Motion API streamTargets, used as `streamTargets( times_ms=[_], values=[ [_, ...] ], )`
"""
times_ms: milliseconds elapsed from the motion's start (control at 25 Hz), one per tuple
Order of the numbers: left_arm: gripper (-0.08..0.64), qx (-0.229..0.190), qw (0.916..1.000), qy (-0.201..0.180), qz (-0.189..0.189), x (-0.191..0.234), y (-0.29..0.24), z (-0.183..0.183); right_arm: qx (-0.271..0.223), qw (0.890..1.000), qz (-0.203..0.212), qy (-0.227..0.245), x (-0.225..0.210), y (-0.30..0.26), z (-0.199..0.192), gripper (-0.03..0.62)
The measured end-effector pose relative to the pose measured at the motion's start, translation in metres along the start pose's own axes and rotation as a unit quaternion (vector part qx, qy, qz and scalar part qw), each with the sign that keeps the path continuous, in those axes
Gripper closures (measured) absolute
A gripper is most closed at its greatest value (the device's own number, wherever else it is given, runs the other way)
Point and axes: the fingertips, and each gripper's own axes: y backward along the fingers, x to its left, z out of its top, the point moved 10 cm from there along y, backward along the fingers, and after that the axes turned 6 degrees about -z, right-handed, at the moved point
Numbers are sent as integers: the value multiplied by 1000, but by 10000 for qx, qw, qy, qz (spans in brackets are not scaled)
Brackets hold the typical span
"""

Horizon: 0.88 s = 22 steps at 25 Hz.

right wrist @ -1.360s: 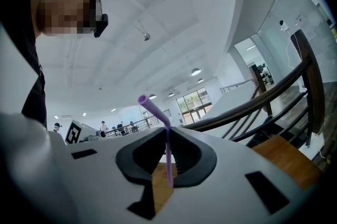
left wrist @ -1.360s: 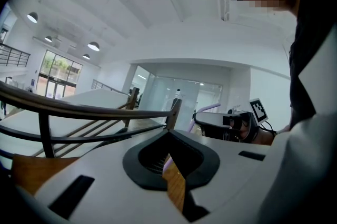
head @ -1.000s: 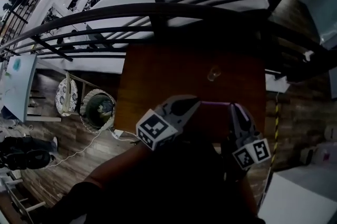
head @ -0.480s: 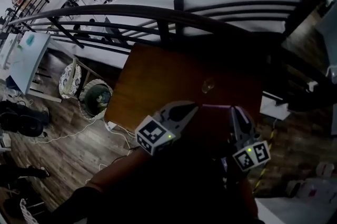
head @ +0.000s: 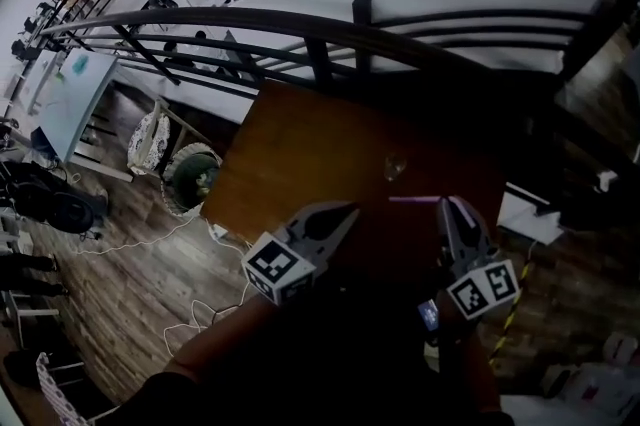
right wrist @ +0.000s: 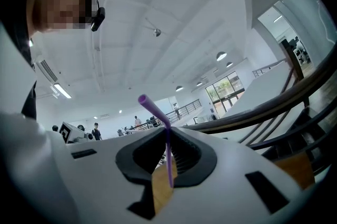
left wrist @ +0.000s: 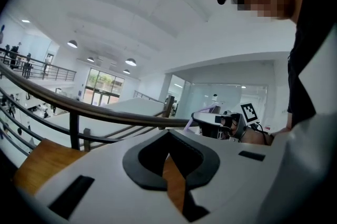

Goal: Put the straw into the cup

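While left gripper (left wrist: 168, 136) closed, right gripper (right wrist: 167, 136) clamps straw (right wrist: 169, 162) near cup (head: 395, 168)

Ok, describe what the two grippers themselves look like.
They match. The left gripper and right gripper each have a pale grey body, dark pads lining the claw, and a cube with black-and-white square markers at the rear. No cables are visible.

The cup (head: 394, 168) is too small and dim for me to read. Where the straw (right wrist: 168, 157) ends inside the right claw (right wrist: 167, 136) I can't tell, and dark sleeves (head: 330, 354) cover the worktop's (head: 300, 154) near edge.
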Motion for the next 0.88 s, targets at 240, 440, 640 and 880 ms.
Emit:
streamTargets(
  times_ms=[240,440,640,880],
  values=[
    [549,61,9999,-84,-11,22,6,-2,-32,10000,-48,-20,-4,-27,-8,557],
    [549,234,9996,-20,-183,48,-7,-1,-60,9998,-147,127,-10,-48,-13,557],
    [549,360,9984,-13,-427,71,-25,-6,75,9987,-509,63,-26,-58,-23,557],
    [549,529,9965,54,-644,91,-42,-11,291,9964,-785,145,-42,-76,-39,557]
  ],
)
